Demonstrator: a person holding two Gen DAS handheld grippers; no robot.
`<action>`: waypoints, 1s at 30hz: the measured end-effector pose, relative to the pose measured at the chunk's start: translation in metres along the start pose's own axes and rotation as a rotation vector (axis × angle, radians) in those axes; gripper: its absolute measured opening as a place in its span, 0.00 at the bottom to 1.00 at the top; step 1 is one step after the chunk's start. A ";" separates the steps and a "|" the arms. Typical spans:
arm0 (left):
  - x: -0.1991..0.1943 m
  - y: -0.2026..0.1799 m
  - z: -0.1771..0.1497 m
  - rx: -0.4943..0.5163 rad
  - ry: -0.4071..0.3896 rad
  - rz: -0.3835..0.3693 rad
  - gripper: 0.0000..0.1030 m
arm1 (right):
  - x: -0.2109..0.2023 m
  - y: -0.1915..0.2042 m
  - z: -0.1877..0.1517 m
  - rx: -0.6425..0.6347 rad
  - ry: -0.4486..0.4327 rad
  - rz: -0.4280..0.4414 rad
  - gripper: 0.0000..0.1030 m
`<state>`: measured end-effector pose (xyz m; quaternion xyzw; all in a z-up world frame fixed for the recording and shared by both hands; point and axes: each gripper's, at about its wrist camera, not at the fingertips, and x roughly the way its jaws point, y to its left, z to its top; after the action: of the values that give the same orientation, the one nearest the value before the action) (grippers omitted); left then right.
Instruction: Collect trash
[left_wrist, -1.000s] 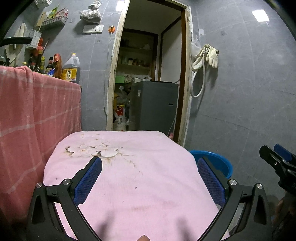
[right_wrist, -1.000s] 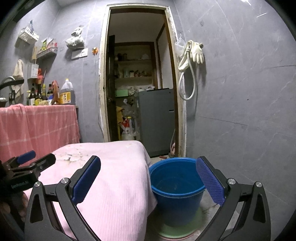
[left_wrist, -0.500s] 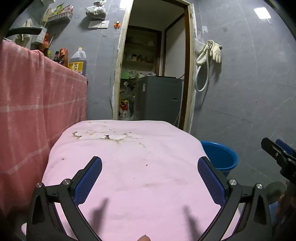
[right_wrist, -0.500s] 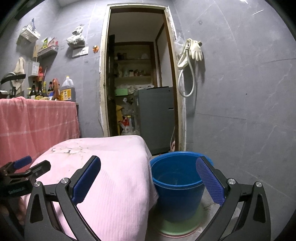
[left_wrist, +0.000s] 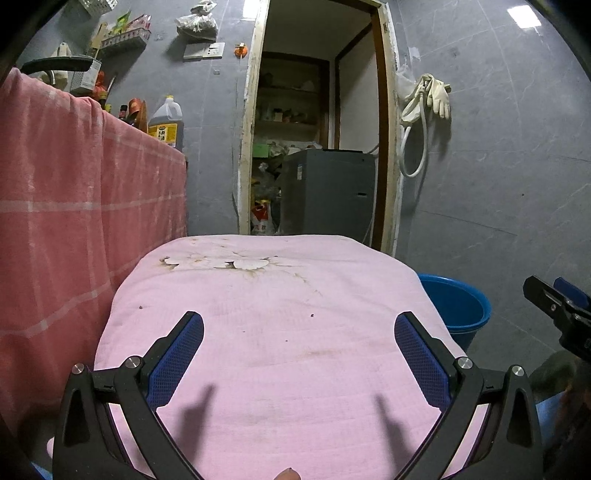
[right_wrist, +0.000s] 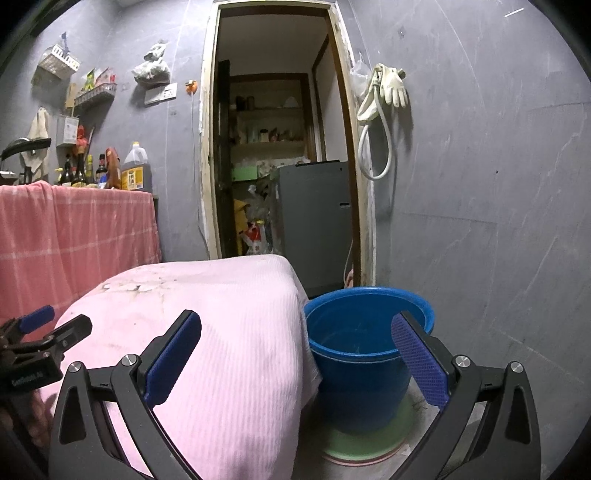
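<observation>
A blue bucket (right_wrist: 364, 350) stands on the floor to the right of a table covered by a pink cloth (left_wrist: 280, 332); it also shows in the left wrist view (left_wrist: 456, 306). The cloth carries small dark crumbs (left_wrist: 312, 315) and a stained flower patch (left_wrist: 229, 263). My left gripper (left_wrist: 298, 347) is open and empty, low over the cloth's near part. My right gripper (right_wrist: 295, 349) is open and empty, in front of the table's right corner and the bucket. Each gripper shows at the edge of the other's view: the right one (left_wrist: 557, 306), the left one (right_wrist: 48, 332).
A taller counter draped in a red checked cloth (left_wrist: 74, 206) stands on the left, with bottles and an oil jug (left_wrist: 166, 123) on top. A doorway (left_wrist: 314, 129) ahead opens onto a grey cabinet (left_wrist: 328, 195). Gloves and a hose (right_wrist: 384, 107) hang on the right wall.
The left gripper has sunk lower and closer to the pink cloth, so more of the tabletop shows. The right gripper has dropped slightly towards the bucket. Both stay open.
</observation>
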<state>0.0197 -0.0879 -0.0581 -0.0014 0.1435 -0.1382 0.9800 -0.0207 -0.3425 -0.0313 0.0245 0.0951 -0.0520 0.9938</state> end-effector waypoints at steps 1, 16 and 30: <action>0.001 0.000 -0.001 -0.002 0.004 0.004 0.98 | 0.001 -0.001 0.000 0.000 0.003 0.002 1.00; 0.001 0.001 -0.002 -0.007 0.008 0.003 0.98 | 0.003 0.000 -0.001 -0.003 0.010 0.006 1.00; 0.001 -0.001 -0.002 -0.007 0.008 0.004 0.98 | 0.002 0.001 -0.001 -0.001 0.009 0.006 1.00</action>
<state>0.0200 -0.0891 -0.0604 -0.0040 0.1478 -0.1360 0.9796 -0.0184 -0.3415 -0.0329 0.0244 0.0995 -0.0489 0.9935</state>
